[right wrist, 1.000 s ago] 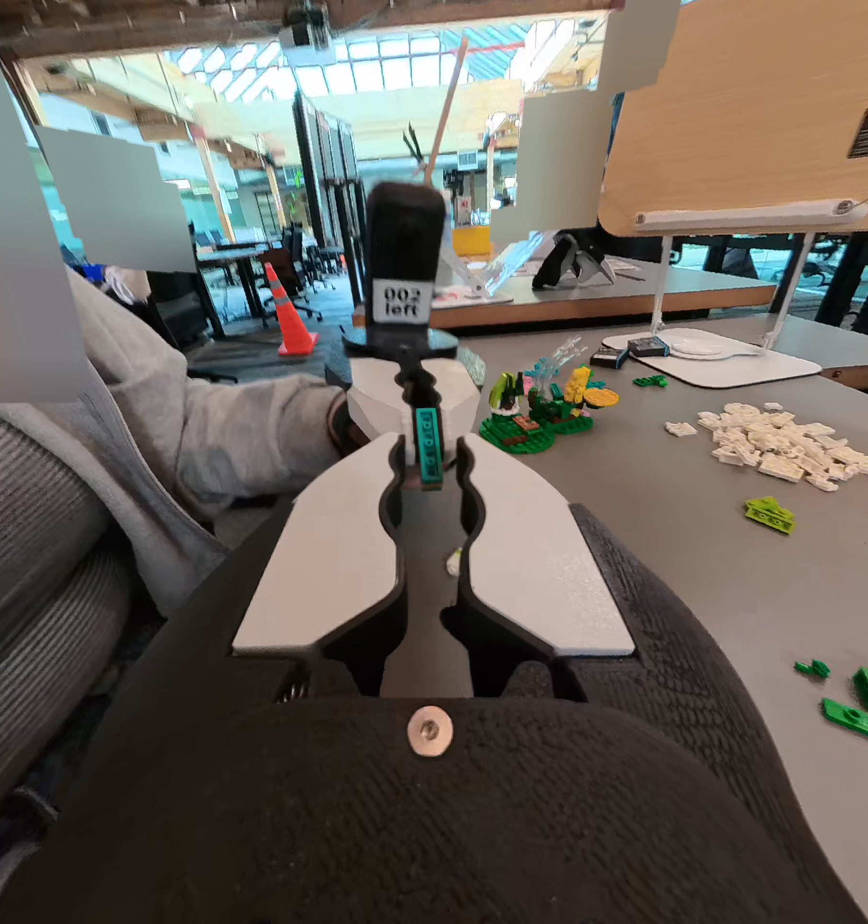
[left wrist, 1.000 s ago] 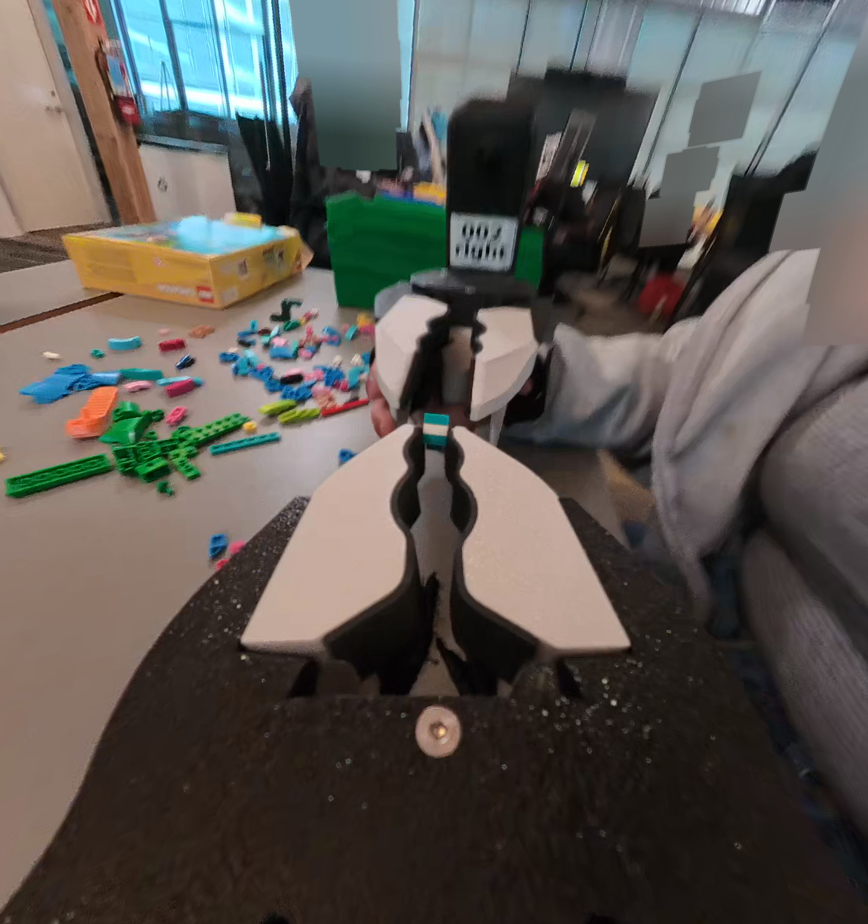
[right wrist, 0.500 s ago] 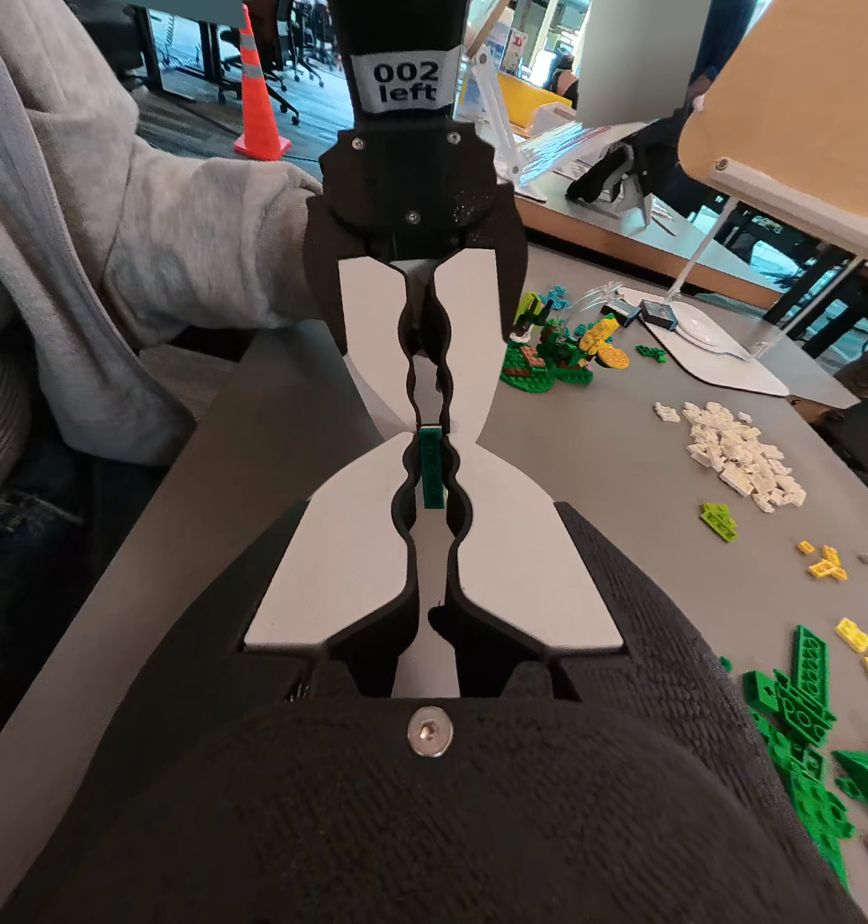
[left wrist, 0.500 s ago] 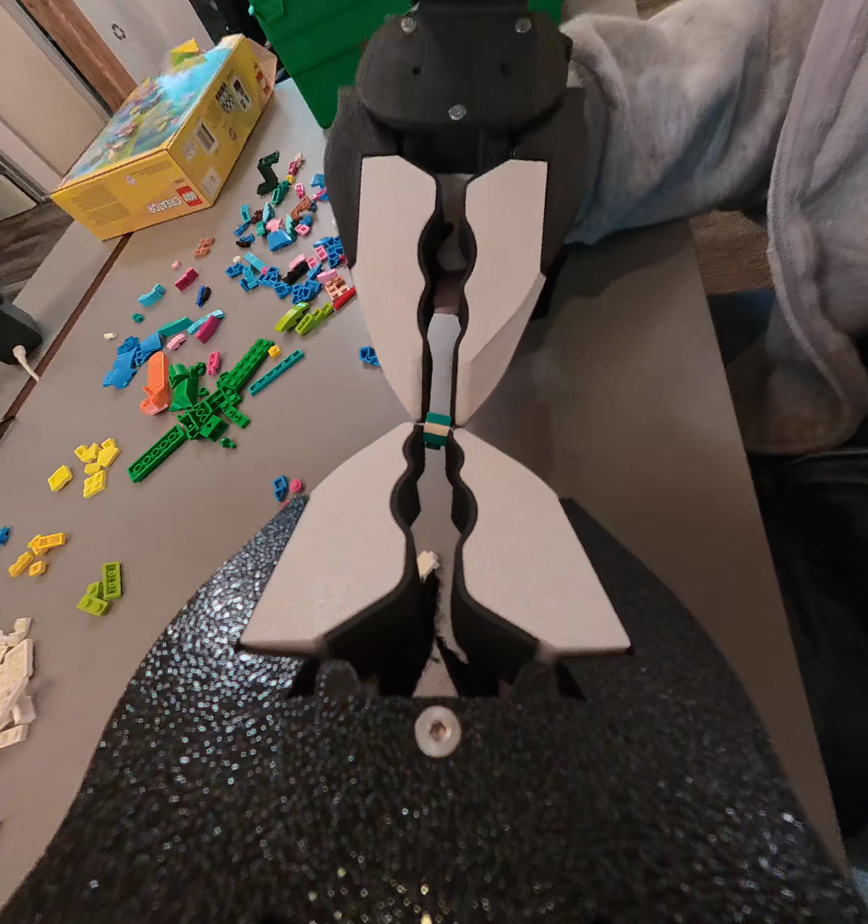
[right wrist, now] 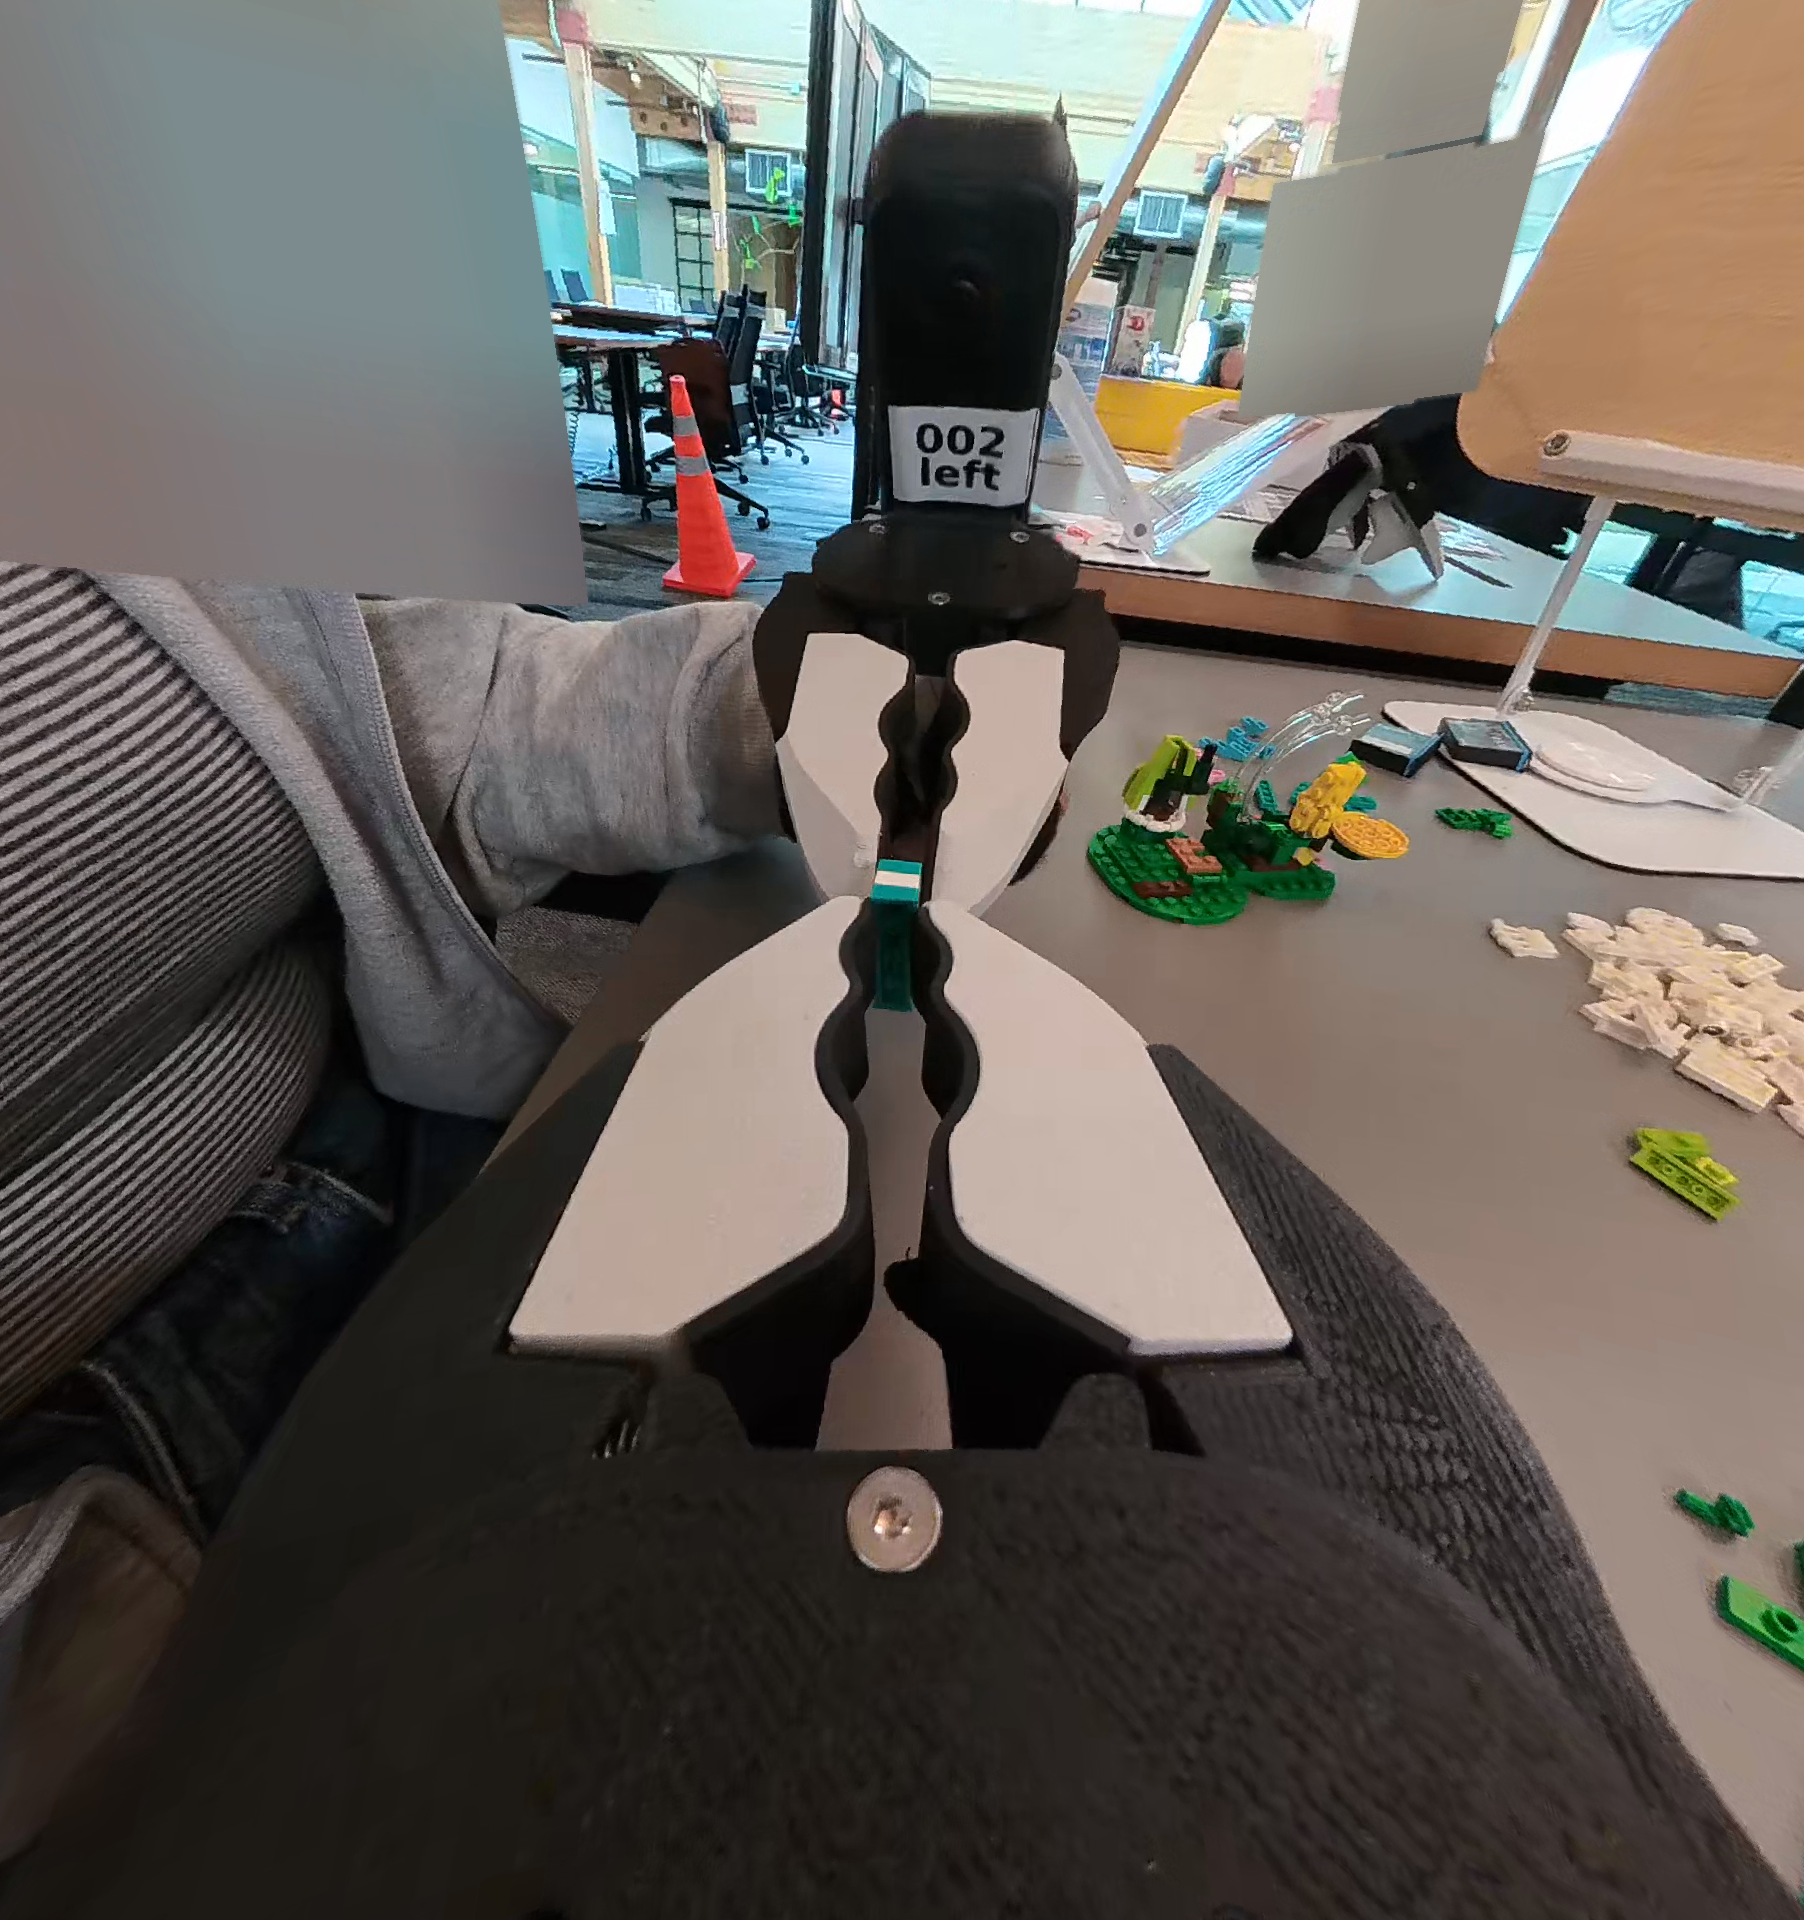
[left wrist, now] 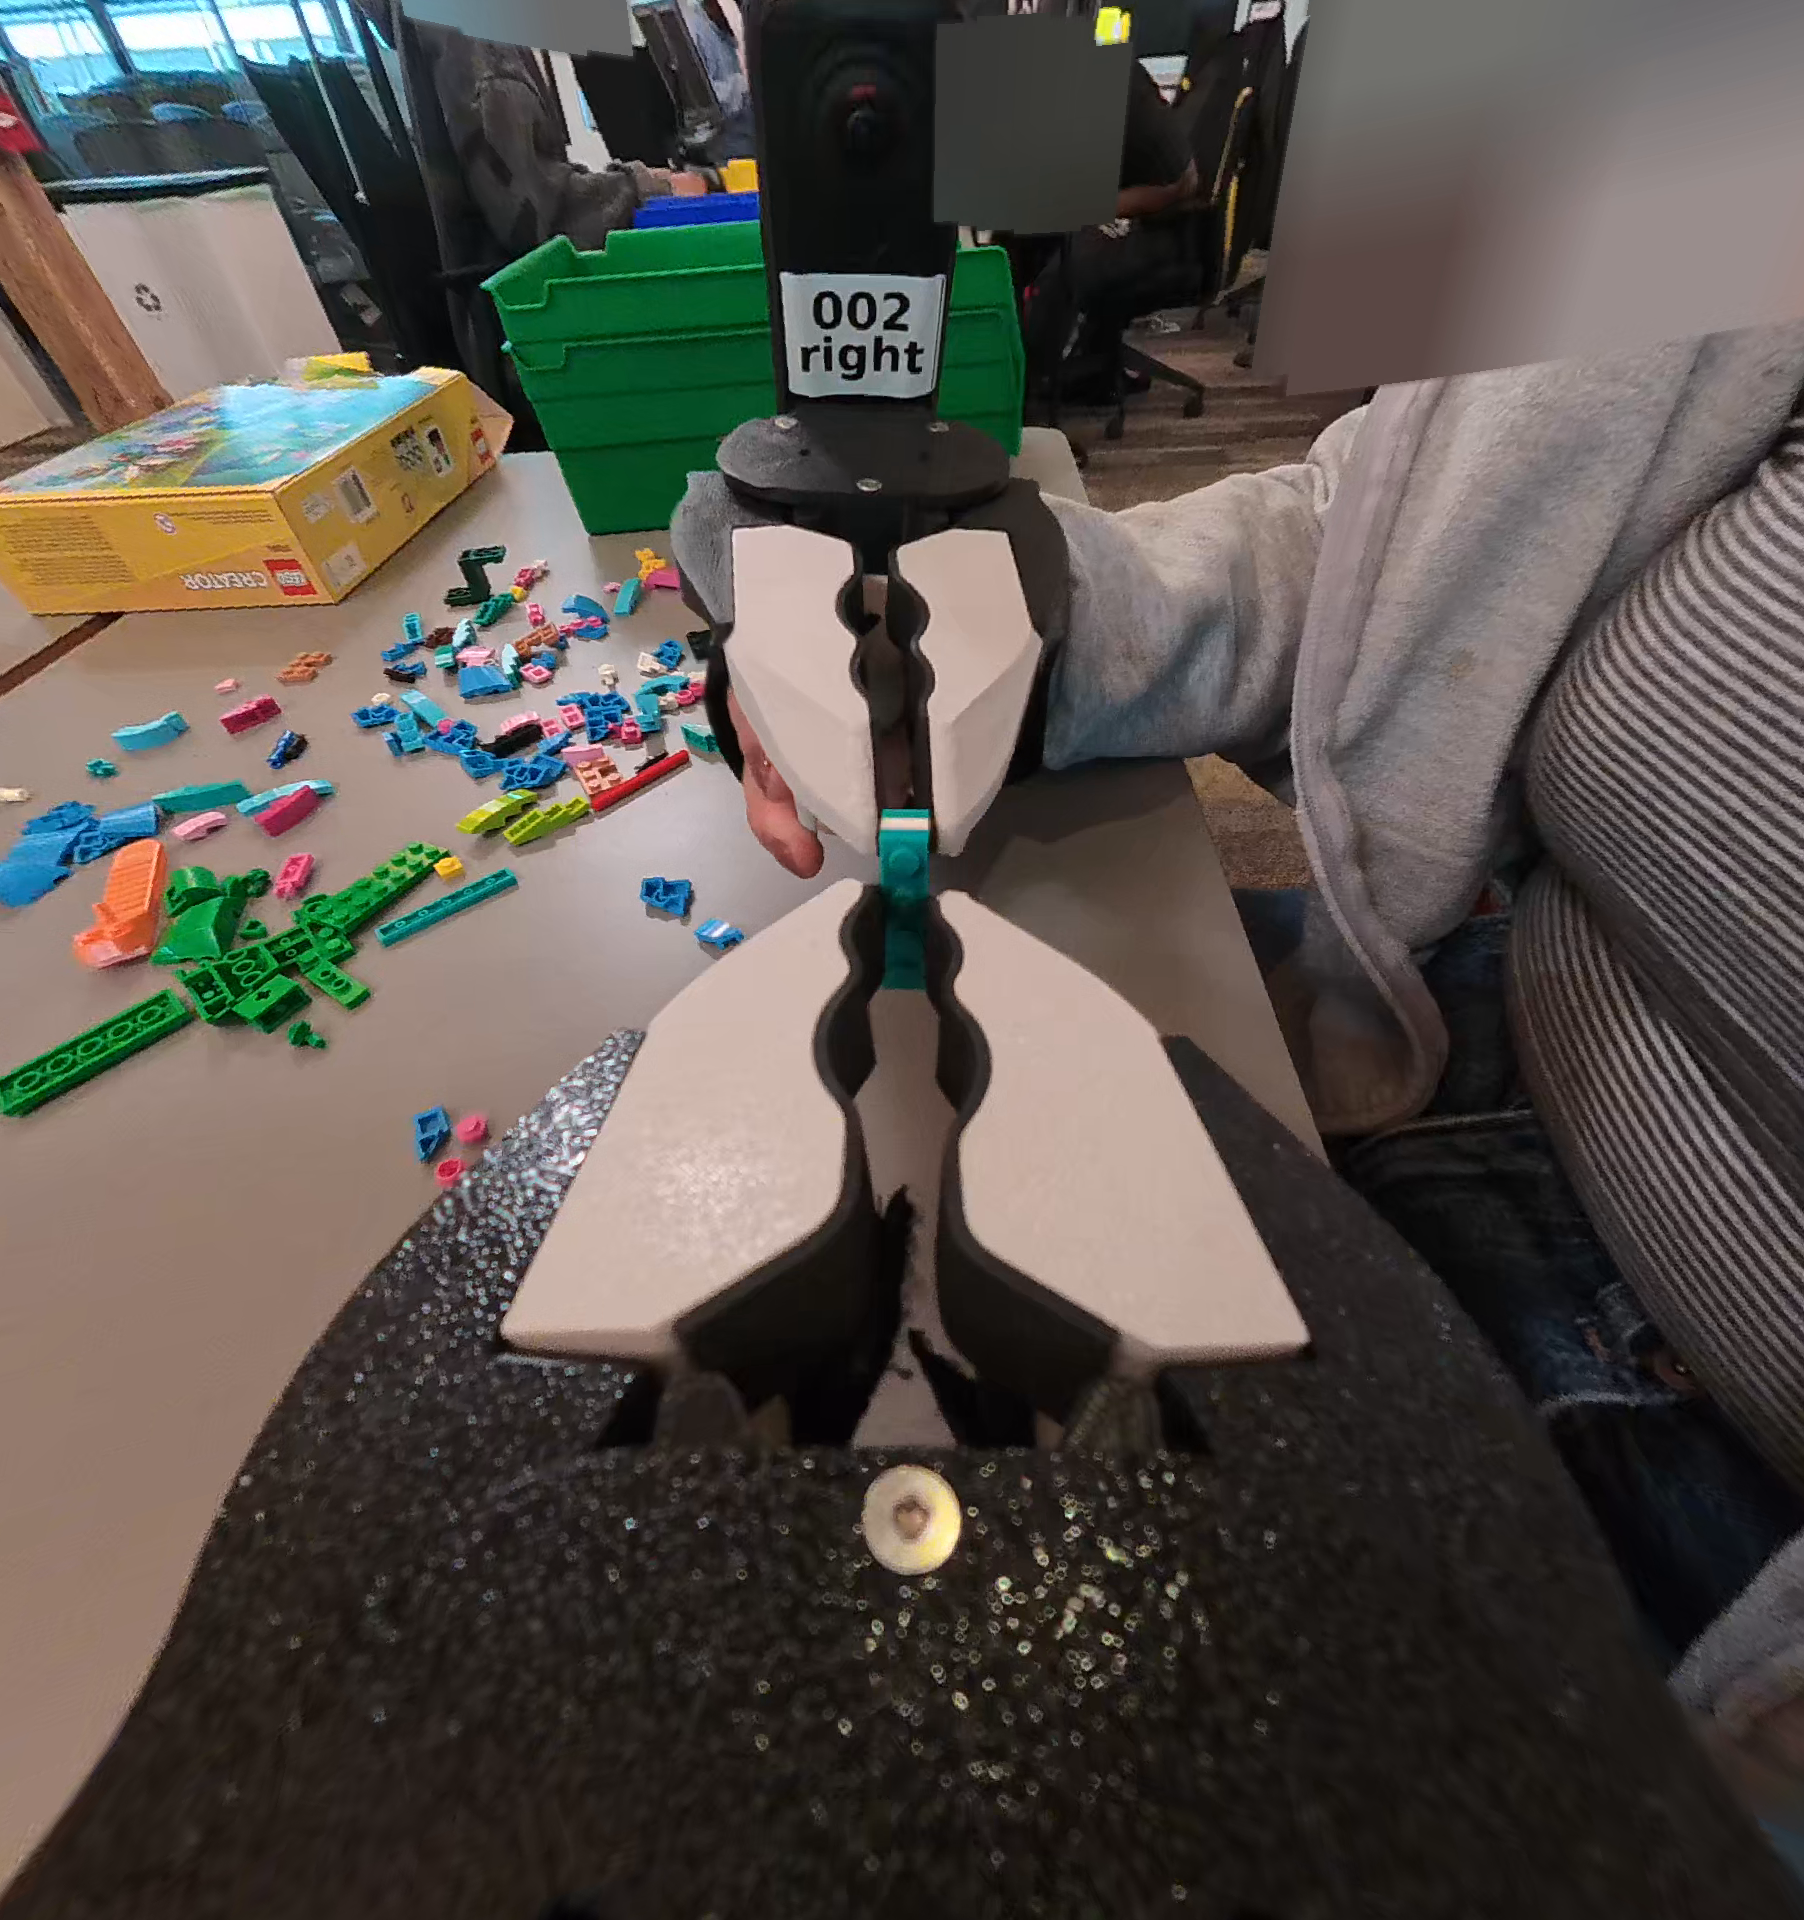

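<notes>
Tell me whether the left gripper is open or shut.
Shut on a teal brick stack: the left gripper has both fingertips pressed against its sides. The right gripper grips the stack's far end.

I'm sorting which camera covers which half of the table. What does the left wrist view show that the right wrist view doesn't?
Left wrist view only: yellow box, green bins, scattered coloured bricks.

Right wrist view only: small built model on green plates, white brick pile, orange cone.

Both: the left tool and right tool, tip to tip, each pinching the same teal brick piece.

Teal brick stack (left wrist: 903,894) with a white layer, grey table (left wrist: 202,1195), yellow box (left wrist: 223,499).
</notes>
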The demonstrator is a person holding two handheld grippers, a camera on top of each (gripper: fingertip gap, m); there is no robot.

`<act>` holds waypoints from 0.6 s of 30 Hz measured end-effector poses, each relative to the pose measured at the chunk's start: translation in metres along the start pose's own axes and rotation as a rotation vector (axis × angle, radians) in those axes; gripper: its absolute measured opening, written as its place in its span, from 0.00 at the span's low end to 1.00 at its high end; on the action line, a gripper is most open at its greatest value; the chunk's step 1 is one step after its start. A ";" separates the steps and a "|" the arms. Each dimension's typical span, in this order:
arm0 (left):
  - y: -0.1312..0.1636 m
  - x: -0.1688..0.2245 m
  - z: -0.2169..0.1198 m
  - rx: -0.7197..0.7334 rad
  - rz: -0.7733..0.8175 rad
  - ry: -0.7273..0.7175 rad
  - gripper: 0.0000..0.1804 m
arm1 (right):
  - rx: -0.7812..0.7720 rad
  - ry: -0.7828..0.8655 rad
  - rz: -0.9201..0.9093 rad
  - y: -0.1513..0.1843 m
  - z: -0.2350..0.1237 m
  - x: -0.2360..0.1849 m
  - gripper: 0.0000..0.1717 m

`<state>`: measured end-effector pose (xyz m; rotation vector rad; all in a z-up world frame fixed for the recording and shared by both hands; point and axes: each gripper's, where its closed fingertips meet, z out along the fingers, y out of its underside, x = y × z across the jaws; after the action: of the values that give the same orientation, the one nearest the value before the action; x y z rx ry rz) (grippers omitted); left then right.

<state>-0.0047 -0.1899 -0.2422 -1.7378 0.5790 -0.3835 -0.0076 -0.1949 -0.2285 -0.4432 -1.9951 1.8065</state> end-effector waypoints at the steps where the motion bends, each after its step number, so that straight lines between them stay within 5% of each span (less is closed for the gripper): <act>1: 0.000 -0.001 0.002 0.005 -0.001 -0.017 0.04 | 0.001 0.001 0.004 0.000 -0.001 0.000 0.03; 18: -0.006 -0.010 0.004 0.044 -0.050 -0.076 0.04 | 0.040 0.032 0.080 -0.003 -0.001 0.008 0.06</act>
<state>-0.0096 -0.1804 -0.2368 -1.7199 0.4697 -0.3612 -0.0142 -0.1903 -0.2248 -0.5437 -1.9419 1.8713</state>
